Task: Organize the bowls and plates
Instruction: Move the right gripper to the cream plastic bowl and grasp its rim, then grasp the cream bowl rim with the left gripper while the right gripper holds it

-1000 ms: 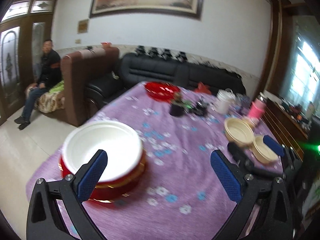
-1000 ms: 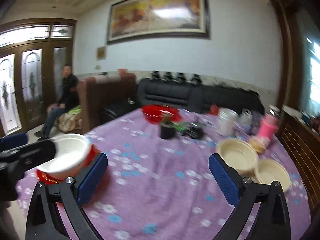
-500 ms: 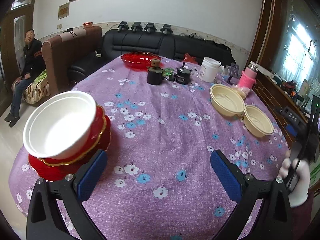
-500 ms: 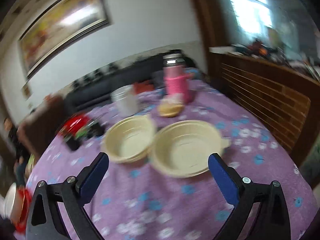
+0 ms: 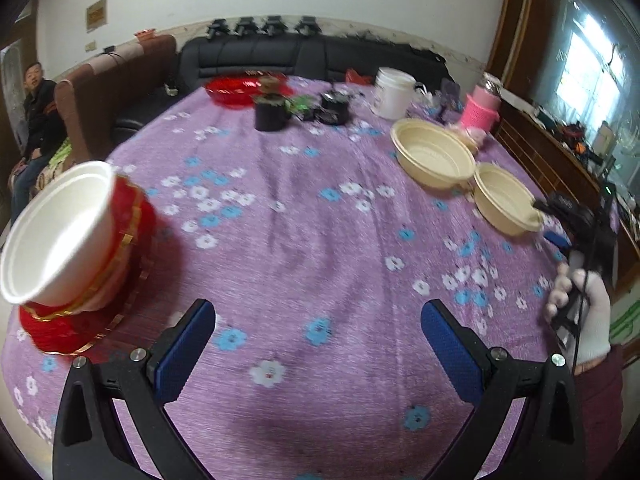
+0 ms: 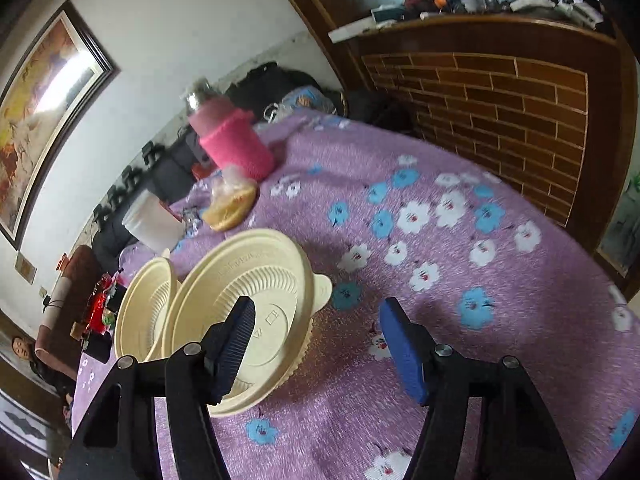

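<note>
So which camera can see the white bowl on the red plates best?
The left wrist view. There the white bowl shows whole, tilted on the stack of red plates at the left edge of the table. The right wrist view does not show it at all; that one looks at the cream bowls instead.
</note>
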The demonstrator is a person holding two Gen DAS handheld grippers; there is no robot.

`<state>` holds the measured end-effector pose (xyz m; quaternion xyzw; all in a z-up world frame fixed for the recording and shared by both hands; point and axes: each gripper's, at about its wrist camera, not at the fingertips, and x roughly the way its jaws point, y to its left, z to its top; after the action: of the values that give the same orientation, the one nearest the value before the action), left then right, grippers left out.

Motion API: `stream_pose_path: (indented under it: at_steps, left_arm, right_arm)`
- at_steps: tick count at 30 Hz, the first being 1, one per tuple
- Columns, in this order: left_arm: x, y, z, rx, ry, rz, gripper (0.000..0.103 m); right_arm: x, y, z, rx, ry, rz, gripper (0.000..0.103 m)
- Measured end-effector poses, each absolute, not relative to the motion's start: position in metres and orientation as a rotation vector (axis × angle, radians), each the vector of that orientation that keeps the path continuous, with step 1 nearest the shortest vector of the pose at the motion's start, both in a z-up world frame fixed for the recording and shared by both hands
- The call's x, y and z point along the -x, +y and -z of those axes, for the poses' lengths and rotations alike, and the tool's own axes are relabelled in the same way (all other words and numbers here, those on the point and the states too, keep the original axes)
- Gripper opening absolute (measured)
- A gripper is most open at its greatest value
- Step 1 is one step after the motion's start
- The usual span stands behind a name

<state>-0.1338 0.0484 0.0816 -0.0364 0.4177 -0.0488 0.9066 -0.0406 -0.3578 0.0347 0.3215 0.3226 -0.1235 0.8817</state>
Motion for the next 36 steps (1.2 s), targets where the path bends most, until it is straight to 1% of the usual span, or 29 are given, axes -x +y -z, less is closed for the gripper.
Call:
stream_pose_path:
  at_steps: [1, 3, 4, 5, 7, 9, 11, 16, 21, 23, 24, 25, 26, 29, 31, 32, 34, 35, 36]
  left_arm:
    - [0.133, 0.045, -0.080, 0.069, 0.869, 0.108, 0.103]
    - [0.133, 0.037, -0.078, 0.050, 0.878, 0.123, 0.103]
    - [0.133, 0.032, -0.079, 0.037, 0.878, 0.131, 0.103]
    - [0.132, 0.030, -0.080, 0.031, 0.876, 0.135, 0.103]
    - [0.127, 0.027, -0.086, 0.031, 0.866, 0.158, 0.103]
    - [0.119, 0.025, -0.093, 0.047, 0.862, 0.188, 0.103]
    - [0.106, 0.023, -0.099, 0.073, 0.870, 0.215, 0.103]
    - [0.076, 0.018, -0.102, 0.120, 0.870, 0.233, 0.103]
    - [0.047, 0.014, -0.074, 0.167, 0.961, 0.227, 0.102]
    - [0.037, 0.014, -0.060, 0.214, 1.010, 0.234, 0.096]
    - [0.034, 0.013, -0.055, 0.232, 1.029, 0.239, 0.089]
    - [0.030, 0.012, -0.048, 0.252, 1.053, 0.245, 0.085]
    - [0.028, 0.011, -0.045, 0.264, 1.063, 0.249, 0.083]
    - [0.023, 0.003, -0.038, 0.259, 1.080, 0.257, 0.070]
    - [0.020, -0.005, -0.034, 0.231, 1.088, 0.266, 0.055]
    - [0.018, -0.009, -0.032, 0.215, 1.094, 0.268, 0.051]
    - [0.015, -0.013, -0.027, 0.198, 1.105, 0.264, 0.039]
    - [0.013, -0.014, -0.025, 0.199, 1.110, 0.262, 0.037]
    - [0.012, -0.014, -0.023, 0.201, 1.114, 0.262, 0.031]
  right_arm:
    - [0.035, -0.357, -0.031, -0.674, 0.689, 0.244, 0.069]
    - [0.028, -0.356, -0.025, -0.677, 0.710, 0.238, 0.062]
    - [0.023, -0.355, -0.020, -0.681, 0.728, 0.219, 0.051]
    - [0.021, -0.354, -0.017, -0.688, 0.743, 0.203, 0.035]
    - [0.021, -0.354, -0.013, -0.710, 0.758, 0.173, 0.026]
    - [0.021, -0.352, -0.014, -0.709, 0.765, 0.154, 0.022]
    - [0.024, -0.344, -0.019, -0.695, 0.779, 0.095, 0.015]
    - [0.028, -0.311, -0.025, -0.641, 0.854, -0.149, 0.013]
    - [0.028, -0.269, -0.021, -0.555, 0.917, -0.292, 0.013]
    - [0.028, -0.251, -0.020, -0.500, 0.935, -0.312, 0.014]
    - [0.030, -0.243, -0.020, -0.467, 0.941, -0.316, 0.014]
    - [0.032, -0.235, -0.021, -0.429, 0.944, -0.315, 0.014]
    - [0.035, -0.229, -0.022, -0.404, 0.941, -0.311, 0.014]
    - [0.038, -0.216, -0.024, -0.331, 0.936, -0.303, 0.014]
    - [0.035, -0.212, -0.023, -0.316, 0.937, -0.304, 0.014]
    - [0.032, -0.208, -0.024, -0.309, 0.936, -0.305, 0.014]
    - [0.033, -0.206, -0.024, -0.294, 0.934, -0.307, 0.014]
    - [0.033, -0.204, -0.024, -0.288, 0.935, -0.311, 0.014]
    - [0.033, -0.201, -0.023, -0.283, 0.936, -0.314, 0.014]
